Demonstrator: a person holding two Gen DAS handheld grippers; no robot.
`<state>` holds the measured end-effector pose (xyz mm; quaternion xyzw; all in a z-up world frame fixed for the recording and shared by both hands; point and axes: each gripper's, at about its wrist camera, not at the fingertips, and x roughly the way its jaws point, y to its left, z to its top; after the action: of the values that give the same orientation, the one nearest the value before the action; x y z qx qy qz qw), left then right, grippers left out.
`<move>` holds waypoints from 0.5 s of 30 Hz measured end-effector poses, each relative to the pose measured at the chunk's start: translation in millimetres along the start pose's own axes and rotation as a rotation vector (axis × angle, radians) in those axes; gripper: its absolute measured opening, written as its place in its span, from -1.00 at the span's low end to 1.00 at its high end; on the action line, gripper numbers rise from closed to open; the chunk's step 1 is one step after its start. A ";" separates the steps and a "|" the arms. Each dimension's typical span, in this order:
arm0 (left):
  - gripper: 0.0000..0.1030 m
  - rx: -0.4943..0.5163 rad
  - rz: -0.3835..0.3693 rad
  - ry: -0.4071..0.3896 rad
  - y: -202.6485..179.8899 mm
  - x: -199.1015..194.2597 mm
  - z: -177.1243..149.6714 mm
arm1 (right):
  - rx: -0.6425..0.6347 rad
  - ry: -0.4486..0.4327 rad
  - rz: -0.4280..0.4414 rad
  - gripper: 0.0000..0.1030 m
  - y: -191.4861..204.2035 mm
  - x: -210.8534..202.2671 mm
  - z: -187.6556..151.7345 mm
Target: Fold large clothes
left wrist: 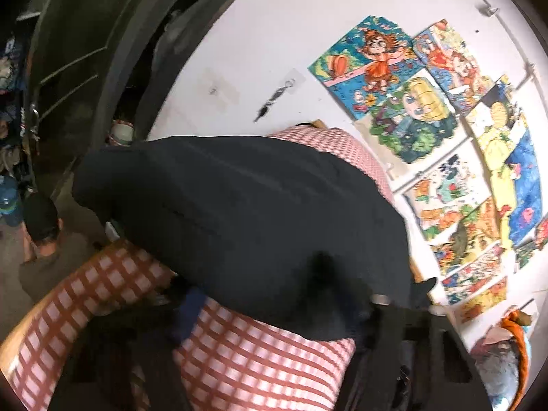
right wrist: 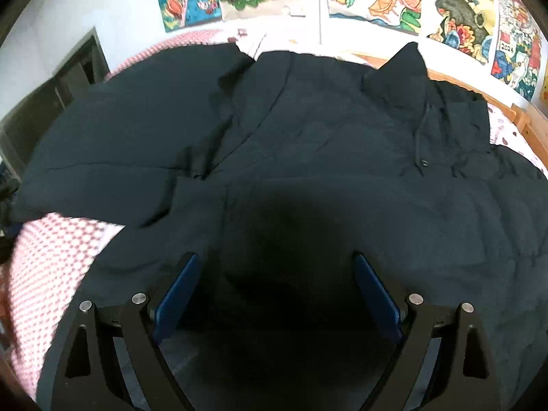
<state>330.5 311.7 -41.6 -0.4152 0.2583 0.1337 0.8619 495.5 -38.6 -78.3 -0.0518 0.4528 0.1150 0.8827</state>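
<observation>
Blue pads (right wrist: 178, 294) of the right gripper (right wrist: 277, 274) stand wide apart just above the black coat (right wrist: 308, 144); nothing is pinched between them, and their shadow falls dark on the fabric beneath. In the left wrist view, the left gripper (left wrist: 274, 311) is rolled over and blurred. One blue finger (left wrist: 190, 311) shows at the coat's (left wrist: 239, 205) near edge, the other is hidden behind the fabric, and the cloth's edge lies between them. Whether the pads are pressing on it cannot be told.

Beyond the grippers, the coat lies spread across a bed with a red-and-white checked cover (left wrist: 246, 359), its padded body toward the camera in the right wrist view, a sleeve out to the left and the hood with a drawcord at the far right. A wooden bed frame (right wrist: 513, 109) shows past the hood.

Farther off, children's coloured drawings (left wrist: 428, 120) cover the white wall (left wrist: 274, 34). A dark door (left wrist: 78, 61) stands at the left, and a person in a dark cap (left wrist: 39, 215) crouches low beside the bed.
</observation>
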 end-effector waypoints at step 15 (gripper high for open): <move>-0.88 0.214 -0.023 -0.190 -27.9 -39.8 9.4 | 0.067 -0.113 0.051 0.91 -3.4 -17.0 -21.2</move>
<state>313.1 301.1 3.5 -0.3095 0.1834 0.1343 0.9233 470.0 -48.7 -76.9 -0.0040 0.4070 0.1251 0.9048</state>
